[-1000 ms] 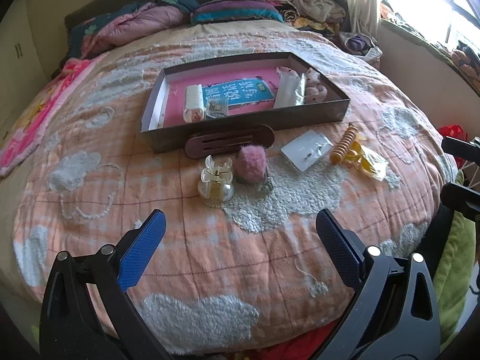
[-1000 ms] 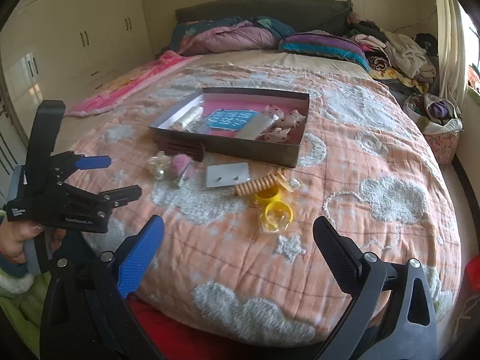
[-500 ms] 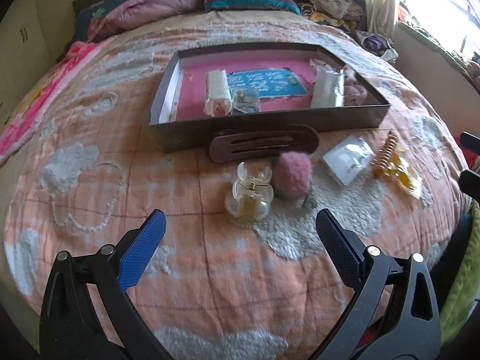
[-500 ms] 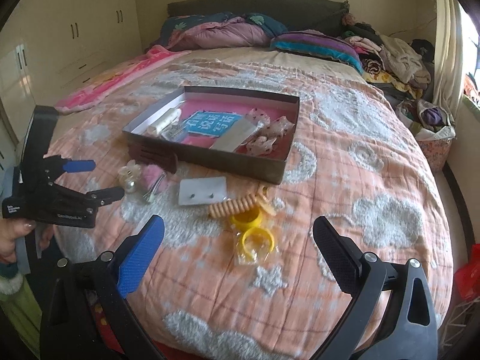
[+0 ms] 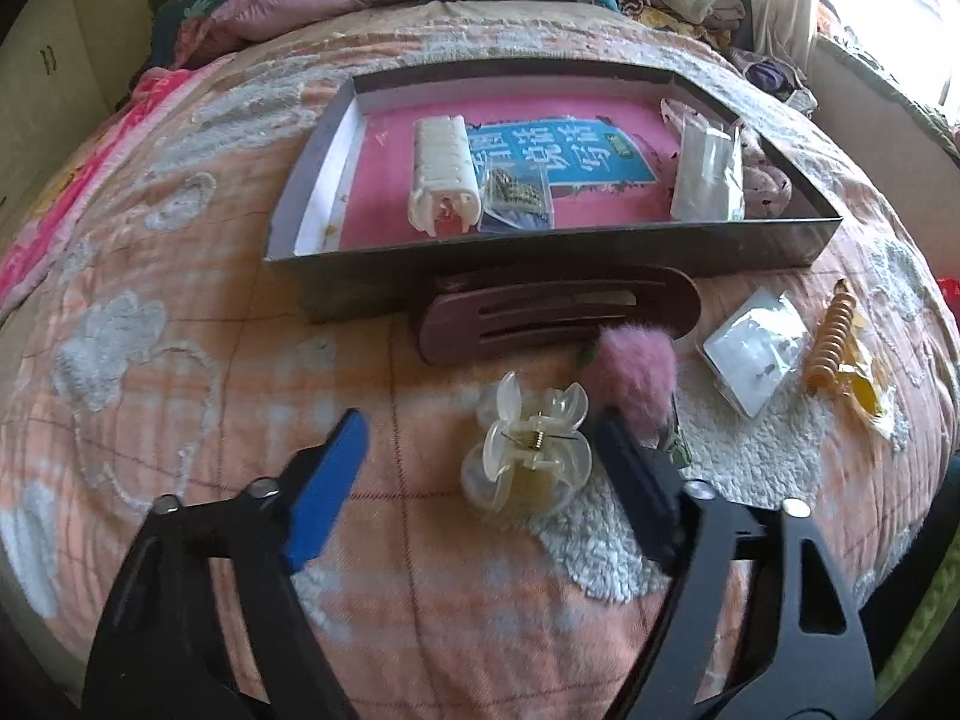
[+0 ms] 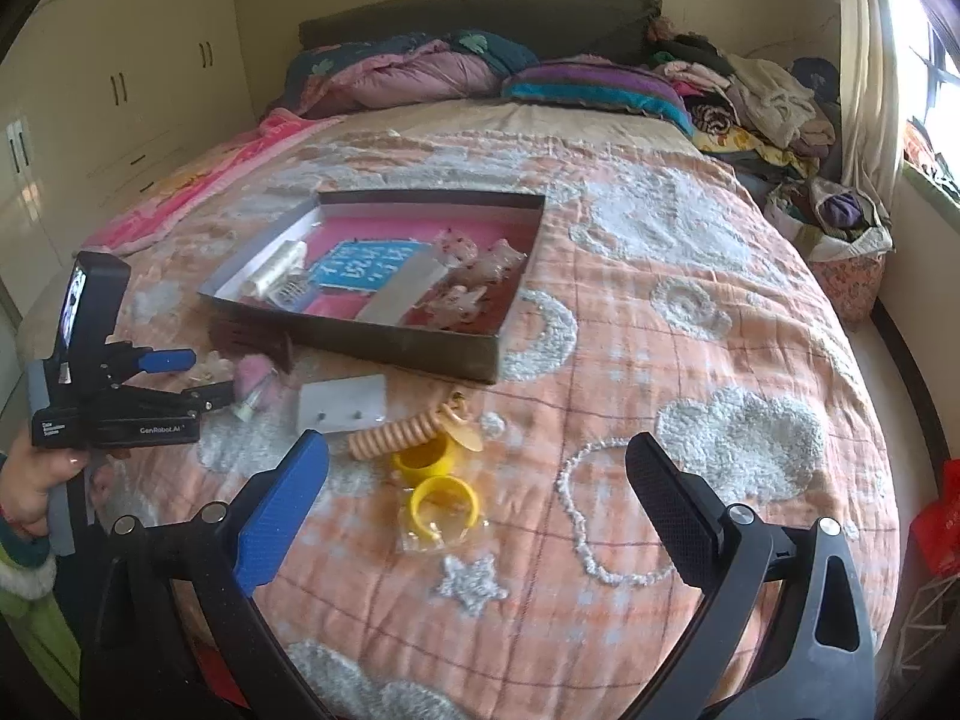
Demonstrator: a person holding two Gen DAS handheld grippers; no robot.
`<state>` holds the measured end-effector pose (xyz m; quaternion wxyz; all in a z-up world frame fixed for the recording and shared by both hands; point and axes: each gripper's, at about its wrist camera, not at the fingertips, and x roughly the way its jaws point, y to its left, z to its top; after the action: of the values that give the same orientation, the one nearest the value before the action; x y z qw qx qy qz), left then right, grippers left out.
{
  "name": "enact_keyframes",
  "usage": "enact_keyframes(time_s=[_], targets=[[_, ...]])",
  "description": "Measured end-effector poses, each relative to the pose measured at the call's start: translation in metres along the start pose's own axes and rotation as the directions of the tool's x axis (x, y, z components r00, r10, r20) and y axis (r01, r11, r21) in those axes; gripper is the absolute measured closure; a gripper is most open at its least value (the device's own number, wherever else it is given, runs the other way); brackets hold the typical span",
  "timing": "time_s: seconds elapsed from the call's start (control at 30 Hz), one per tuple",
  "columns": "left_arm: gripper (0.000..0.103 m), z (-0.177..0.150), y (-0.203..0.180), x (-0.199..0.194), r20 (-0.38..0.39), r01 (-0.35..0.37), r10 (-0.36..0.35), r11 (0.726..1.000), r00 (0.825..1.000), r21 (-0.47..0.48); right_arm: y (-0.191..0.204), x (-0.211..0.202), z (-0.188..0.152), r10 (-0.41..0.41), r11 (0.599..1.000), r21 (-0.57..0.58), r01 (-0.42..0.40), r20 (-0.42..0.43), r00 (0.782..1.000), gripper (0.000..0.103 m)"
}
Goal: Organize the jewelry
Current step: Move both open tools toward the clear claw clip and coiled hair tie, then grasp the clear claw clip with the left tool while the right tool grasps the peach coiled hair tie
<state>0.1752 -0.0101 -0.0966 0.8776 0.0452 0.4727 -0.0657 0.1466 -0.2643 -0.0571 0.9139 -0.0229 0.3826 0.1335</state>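
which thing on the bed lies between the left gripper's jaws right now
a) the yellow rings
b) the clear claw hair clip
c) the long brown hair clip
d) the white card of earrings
b: in the left wrist view the clear claw hair clip sits on the quilt inside the left gripper, whose jaws are closing around it without pressing it yet.

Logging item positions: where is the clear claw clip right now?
Left wrist view: the clear claw clip lies on the bedspread between the closing left gripper jaws, untouched, beside the pink pompom.
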Motion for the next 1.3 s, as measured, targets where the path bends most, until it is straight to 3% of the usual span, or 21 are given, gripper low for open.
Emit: enact_keyframes(time_s=[0.07,0.2,0.4,0.6,0.9,1.3], targets=[[0.044,0.001,-0.002,0.001,0.008,-0.001,0.001,1.000,1.000,0.013,-0.004,0.008,0.000,0.014,1.000,0.009,-0.014,-0.011,1.000,0.004],[0.058,0.003,-0.003,0.002,0.013,-0.001,0.001,1.000,1.000,0.021,-0.005,0.026,-0.003,0.045,0.999,0.014,-0.044,-0.048,0.998,0.004],[0.076,0.002,-0.002,0.004,0.030,0.031,-0.032,0.999,0.999,0.017,-0.001,0.051,-0.002,0.014,0.999,-0.036,-0.018,-0.101,0.995,0.004],[0.076,0.001,0.000,0.003,0.039,0.050,-0.051,0.998,0.998,0.023,0.000,0.071,-0.001,0.032,0.998,-0.043,-0.039,-0.135,0.990,0.004],[0.076,-0.004,0.021,-0.007,0.037,0.076,-0.075,0.996,0.996,-0.036,0.039,0.103,0.003,-0.014,0.976,-0.215,-0.029,-0.195,0.981,0.004],[0.076,-0.010,0.027,-0.024,0.055,0.104,-0.101,0.993,0.993,-0.055,0.058,0.120,0.003,-0.053,0.955,-0.295,-0.009,-0.199,0.979,0.005]])
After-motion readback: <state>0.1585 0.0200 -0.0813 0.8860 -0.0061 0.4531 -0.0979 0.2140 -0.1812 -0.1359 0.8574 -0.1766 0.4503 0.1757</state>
